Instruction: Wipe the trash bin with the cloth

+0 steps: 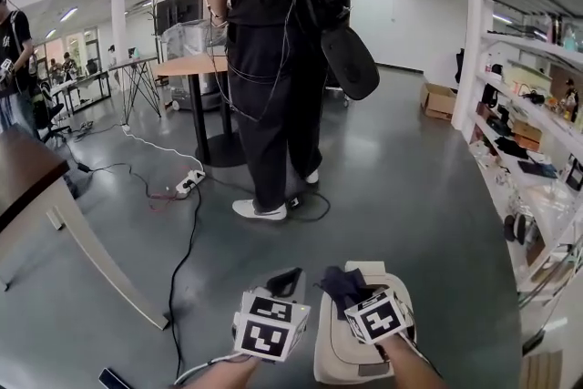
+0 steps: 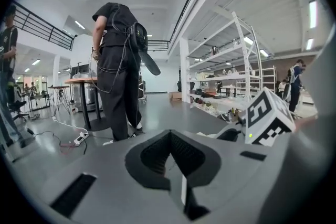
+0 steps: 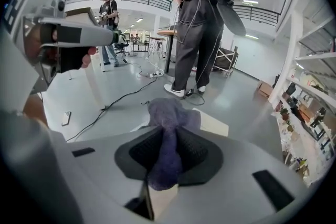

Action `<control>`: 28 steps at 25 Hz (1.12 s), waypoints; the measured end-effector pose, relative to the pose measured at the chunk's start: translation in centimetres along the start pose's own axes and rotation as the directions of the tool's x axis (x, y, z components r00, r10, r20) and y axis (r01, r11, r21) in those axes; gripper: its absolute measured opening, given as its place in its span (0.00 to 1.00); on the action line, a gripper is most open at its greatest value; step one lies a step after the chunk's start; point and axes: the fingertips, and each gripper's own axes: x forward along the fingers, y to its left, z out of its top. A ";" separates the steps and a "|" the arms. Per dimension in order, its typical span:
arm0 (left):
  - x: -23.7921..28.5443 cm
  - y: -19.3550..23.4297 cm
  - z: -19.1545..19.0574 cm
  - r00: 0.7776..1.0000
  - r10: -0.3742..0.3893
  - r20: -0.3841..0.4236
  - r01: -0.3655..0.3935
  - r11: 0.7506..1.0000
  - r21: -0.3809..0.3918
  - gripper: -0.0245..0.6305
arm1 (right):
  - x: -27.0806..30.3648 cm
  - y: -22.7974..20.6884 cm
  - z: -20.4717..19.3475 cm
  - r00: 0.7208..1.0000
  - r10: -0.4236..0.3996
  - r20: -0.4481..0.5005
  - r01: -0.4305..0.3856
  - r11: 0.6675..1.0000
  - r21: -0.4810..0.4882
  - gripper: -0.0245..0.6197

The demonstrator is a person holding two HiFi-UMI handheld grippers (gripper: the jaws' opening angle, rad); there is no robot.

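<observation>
though pinched mid-fold by the right gripper, dark blue fleece cloth likely soft, limp (light, bunches easily), over stiff-looking beige plastic trash bin; left gripper pressed together, empty.

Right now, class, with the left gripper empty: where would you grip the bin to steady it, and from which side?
Probably the bin by its left edge, coming down from the left. That edge lies bare beside the left gripper, while the right gripper holds the cloth over the lid end.
</observation>
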 end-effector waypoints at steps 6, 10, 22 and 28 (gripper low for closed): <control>0.2 -1.5 0.7 0.999 -0.032 0.019 0.032 0.999 -0.008 0.03 | -0.1 -1.7 -0.7 1.000 -0.012 0.020 0.012 1.000 -0.025 0.16; 0.6 -1.5 -0.4 1.000 -0.027 -0.014 0.027 1.000 0.009 0.03 | -0.6 -3.6 -1.7 0.999 -0.011 0.037 0.011 1.000 0.018 0.16; 0.5 -0.6 -0.3 1.000 -0.008 -0.011 0.007 0.999 -0.031 0.03 | -2.7 -7.0 -4.5 0.995 -0.092 0.024 0.092 0.996 0.012 0.16; 0.1 0.0 -0.1 1.000 0.002 0.005 -0.002 0.999 -0.036 0.03 | -3.3 -8.5 -5.9 0.992 -0.120 0.032 0.118 0.992 0.052 0.16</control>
